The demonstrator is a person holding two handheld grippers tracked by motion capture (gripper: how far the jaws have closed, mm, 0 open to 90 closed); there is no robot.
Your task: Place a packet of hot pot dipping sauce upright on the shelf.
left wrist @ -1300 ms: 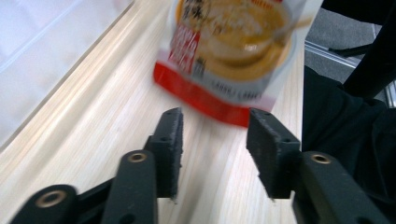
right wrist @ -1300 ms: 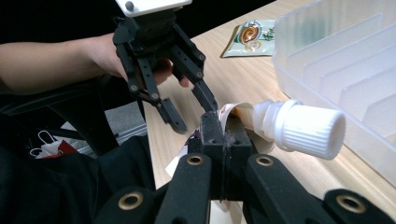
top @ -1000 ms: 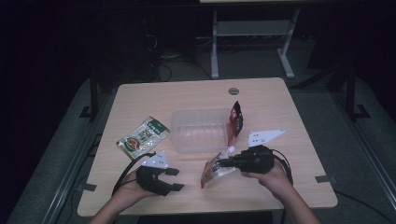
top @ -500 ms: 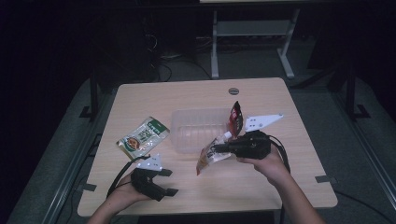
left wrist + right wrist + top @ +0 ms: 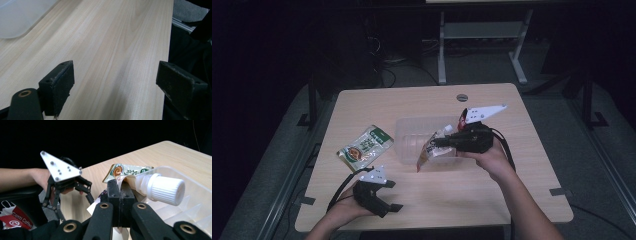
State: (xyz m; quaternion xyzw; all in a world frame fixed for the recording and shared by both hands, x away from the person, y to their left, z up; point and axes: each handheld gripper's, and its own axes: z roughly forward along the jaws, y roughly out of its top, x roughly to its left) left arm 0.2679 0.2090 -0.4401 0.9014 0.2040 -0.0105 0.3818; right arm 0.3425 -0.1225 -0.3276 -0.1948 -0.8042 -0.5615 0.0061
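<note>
My right gripper (image 5: 438,143) is shut on a spouted pouch (image 5: 431,151) with a white screw cap (image 5: 163,188). It holds the pouch in the air over the near right part of the clear plastic container (image 5: 412,137). In the right gripper view the jaws pinch the pouch's top edge beside the cap. My left gripper (image 5: 396,196) rests near the table's front edge. Its jaws have just been opening and now stand wide apart, with only bare wood between them in the left gripper view. A green snack packet (image 5: 364,146) lies left of the container.
A red packet (image 5: 462,119) stands at the container's far right, behind my right gripper. The wooden table (image 5: 512,200) has a round cable hole (image 5: 462,97) near its far edge. A red paper bag (image 5: 15,220) sits below the table on the left.
My right gripper has risen and carried the pouch from the table's front towards and over the container. The left gripper's jaws have spread wider while the hand stayed in place.
</note>
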